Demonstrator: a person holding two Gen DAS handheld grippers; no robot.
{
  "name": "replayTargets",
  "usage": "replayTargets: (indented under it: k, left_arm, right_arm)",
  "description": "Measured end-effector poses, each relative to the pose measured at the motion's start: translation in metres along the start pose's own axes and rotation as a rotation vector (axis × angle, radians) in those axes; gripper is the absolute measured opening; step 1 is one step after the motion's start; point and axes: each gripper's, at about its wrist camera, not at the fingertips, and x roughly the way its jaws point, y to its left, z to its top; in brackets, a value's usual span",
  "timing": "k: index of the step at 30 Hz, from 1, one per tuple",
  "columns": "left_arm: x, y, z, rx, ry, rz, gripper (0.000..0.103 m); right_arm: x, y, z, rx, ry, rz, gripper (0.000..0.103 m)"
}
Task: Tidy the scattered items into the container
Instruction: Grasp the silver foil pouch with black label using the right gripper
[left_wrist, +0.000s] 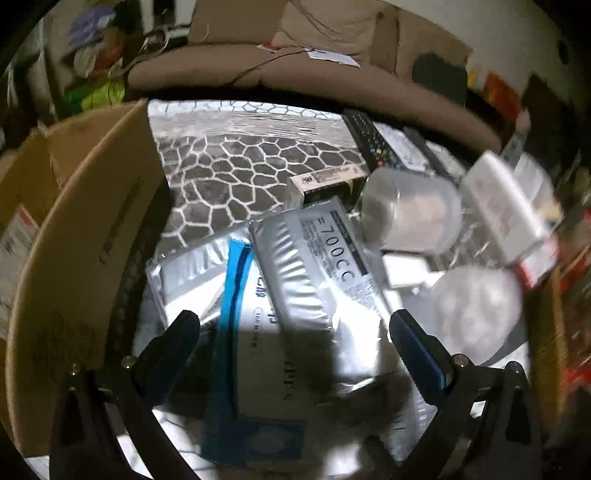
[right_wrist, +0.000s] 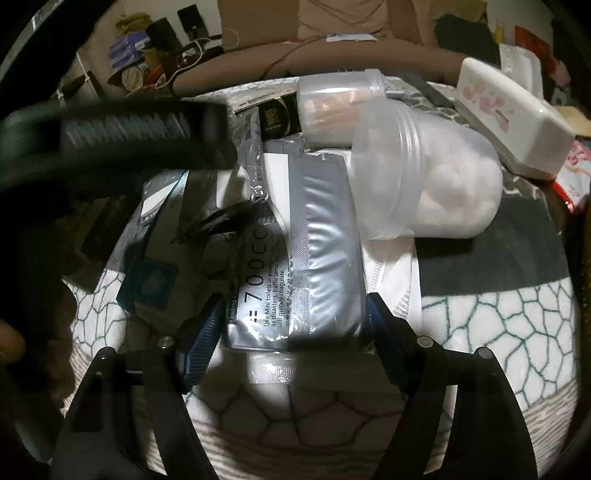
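Silver foil pouch printed "700CC" (right_wrist: 295, 266): flat atop the pile, label up.
Clear plastic jar of white cotton balls (right_wrist: 436, 181): on its side, beside the pouch.
Brown cardboard box (left_wrist: 74, 229): open, left of pile.

Dim cluttered room, brown sofa (left_wrist: 332, 85) behind.

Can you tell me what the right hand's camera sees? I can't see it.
The right gripper straddles a silver pouch marked 700cc, its two fingers at the pouch's sides. Behind lie a clear jar of cotton balls on its side and a white case.
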Motion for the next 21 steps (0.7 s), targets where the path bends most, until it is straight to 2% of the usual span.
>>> replayTargets:
  k: [2,4,6,9,11,13,17,21]
  left_arm:
    - [0.007,0.000,0.003,-0.039,0.047,-0.034,0.103]
    - [0.010,-0.004,0.005,-0.045,0.057,-0.039,0.103]
    - [0.013,-0.014,0.007,-0.016,0.041,-0.025,0.103]
    - [0.027,-0.026,0.007,0.040,0.083,0.015,0.103]
    - [0.033,-0.029,0.003,0.063,0.101,0.021,0.095]
    - [0.027,-0.027,0.001,0.065,0.062,0.008,0.078]
    - [0.022,-0.023,0.002,0.083,0.087,-0.028,0.075]
    - [0.003,-0.015,0.005,0.077,0.063,-0.051,0.074]
  right_arm:
    - [-0.001,-0.001,-0.001,-0.002,-0.002,0.008,0.072]
    - [-0.003,-0.001,-0.002,-0.004,0.001,0.011,0.072]
    - [-0.004,-0.001,-0.003,0.002,0.007,0.017,0.072]
    - [-0.004,-0.001,-0.002,-0.001,0.007,0.020,0.072]
    - [-0.003,0.000,-0.002,-0.004,0.009,0.017,0.072]
    - [-0.003,0.000,-0.001,-0.006,0.009,0.016,0.072]
    - [-0.004,0.001,-0.001,-0.017,0.007,0.017,0.071]
    - [-0.011,0.004,-0.002,-0.044,0.004,0.012,0.071]
